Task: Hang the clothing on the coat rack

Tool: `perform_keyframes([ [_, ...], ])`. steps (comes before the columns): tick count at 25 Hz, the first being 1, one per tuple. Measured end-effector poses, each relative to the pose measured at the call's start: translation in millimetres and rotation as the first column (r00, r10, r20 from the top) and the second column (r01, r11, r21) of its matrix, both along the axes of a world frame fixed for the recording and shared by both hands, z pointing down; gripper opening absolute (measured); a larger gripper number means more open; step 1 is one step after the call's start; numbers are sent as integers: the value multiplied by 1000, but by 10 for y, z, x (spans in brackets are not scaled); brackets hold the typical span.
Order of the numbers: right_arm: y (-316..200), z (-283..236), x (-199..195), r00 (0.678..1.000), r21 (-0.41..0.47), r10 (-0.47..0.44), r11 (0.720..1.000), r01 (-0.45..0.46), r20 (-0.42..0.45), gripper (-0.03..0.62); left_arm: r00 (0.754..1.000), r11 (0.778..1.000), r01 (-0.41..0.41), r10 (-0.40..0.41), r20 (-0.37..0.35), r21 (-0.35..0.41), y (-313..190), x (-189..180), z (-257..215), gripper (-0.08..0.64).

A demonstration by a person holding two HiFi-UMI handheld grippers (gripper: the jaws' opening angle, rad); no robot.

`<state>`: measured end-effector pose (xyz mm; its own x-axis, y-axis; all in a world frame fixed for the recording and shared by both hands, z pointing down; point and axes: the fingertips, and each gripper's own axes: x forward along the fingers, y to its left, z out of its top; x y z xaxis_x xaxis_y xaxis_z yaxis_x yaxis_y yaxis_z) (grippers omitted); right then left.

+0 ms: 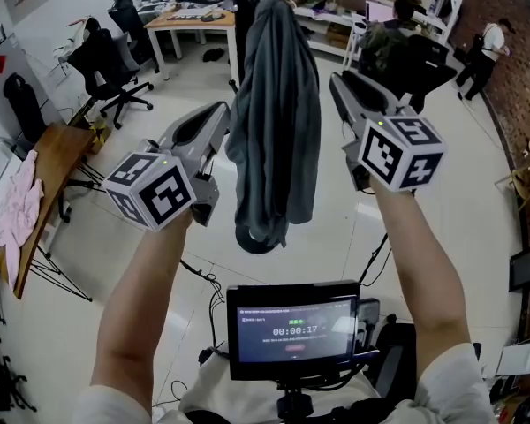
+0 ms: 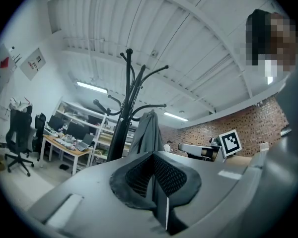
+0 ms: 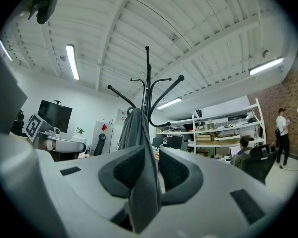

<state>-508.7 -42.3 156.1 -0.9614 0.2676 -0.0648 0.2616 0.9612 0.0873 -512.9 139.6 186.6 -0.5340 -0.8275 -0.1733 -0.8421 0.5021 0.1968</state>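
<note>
1. The grey garment (image 1: 274, 122) hangs from the upper part of the coat rack (image 2: 128, 93) and drapes down along the pole, with its hem near the rack's base. The right tool (image 3: 148, 155) is nearly closed. A fold of the grey cloth runs between its pads, and they look pressed on it. If that hand draws away without letting go, I reckon the cloth gets dragged off its hook.
2. The same pull could rock the rack. It's a thin pole and the garment seems to hang to one side, so a sideways tug might tip it.
3. The left tool (image 2: 153, 157) is fully closed on nothing and sits apart from the cloth, on the other side of it. If the garment slips, that tool is in no state to catch it, and it would land on the floor (image 1: 424, 237).
4. From where I stand I can't tell which hook bears the garment or how deep it sits. A shallow catch could slide off once the right tool lets go.
</note>
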Motion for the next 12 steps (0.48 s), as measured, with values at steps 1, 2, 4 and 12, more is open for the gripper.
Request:
perform_keyframes([
  [1, -7, 30, 10, 1000, -8, 3, 1000, -3, -6, 86, 1000, 1000, 1, -1, -5, -3, 18, 19, 37, 0],
  [2, -14, 55, 22, 1000, -15, 5, 1000, -6, -11, 86, 1000, 1000, 2, -2, -10, -4, 34, 40, 72, 0],
  [4, -19, 87, 59, 1000, -28, 8, 1000, -8, -14, 86, 1000, 1000, 6, -6, -17, -9, 59, 82, 135, 0],
  [12, 40, 336, 310, 1000, -55, -4, 999, 2, -26, 86, 998, 999, 11, -13, -57, -30, 76, 279, 461, 0],
])
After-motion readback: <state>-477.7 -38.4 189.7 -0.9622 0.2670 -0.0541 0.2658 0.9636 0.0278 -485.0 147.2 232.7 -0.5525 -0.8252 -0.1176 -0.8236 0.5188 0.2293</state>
